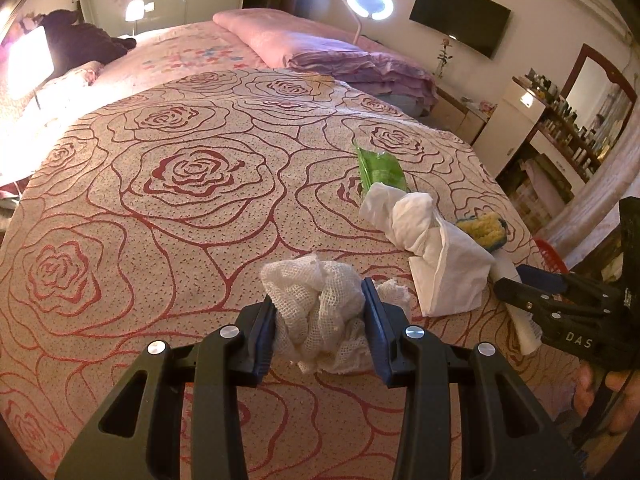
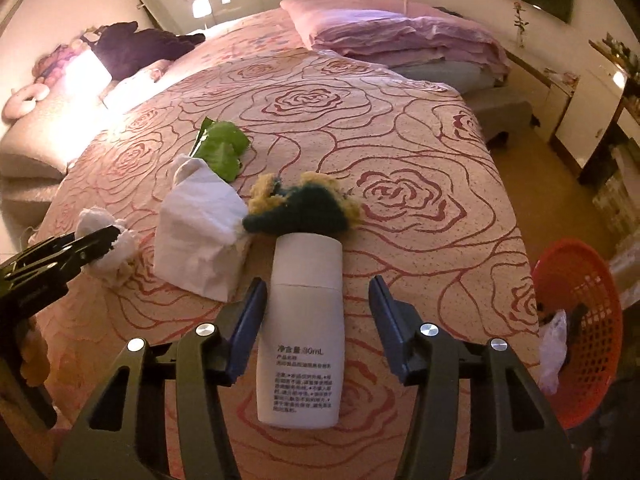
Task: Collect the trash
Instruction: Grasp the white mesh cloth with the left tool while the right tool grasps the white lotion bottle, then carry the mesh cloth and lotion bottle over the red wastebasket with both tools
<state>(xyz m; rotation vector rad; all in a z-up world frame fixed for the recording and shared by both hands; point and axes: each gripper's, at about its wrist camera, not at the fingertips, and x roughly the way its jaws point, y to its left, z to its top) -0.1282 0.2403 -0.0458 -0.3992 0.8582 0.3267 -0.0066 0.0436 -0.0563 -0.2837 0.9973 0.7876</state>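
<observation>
My left gripper [image 1: 319,294] is shut on a crumpled wad of white gauze [image 1: 304,280] just above the rose-patterned bedspread [image 1: 180,240]. In the right wrist view its black tip [image 2: 110,236] shows at the left with the gauze [image 2: 96,216]. A white bottle [image 2: 304,320] lies on the bed between the jaws of my right gripper [image 2: 318,282]. The left pad is at the bottle's side, the right pad stands clear of it. Beyond lie a white tissue [image 2: 200,240], a yellow and dark green knitted piece [image 2: 304,204] and a green wrapper [image 2: 224,148].
A red plastic basket [image 2: 580,320] with a plastic bag in it stands on the floor off the bed's right edge. Folded pink bedding [image 2: 400,32] lies at the far end, a dark garment [image 2: 136,48] at the far left. A hand [image 1: 600,392] holds the right gripper [image 1: 514,280].
</observation>
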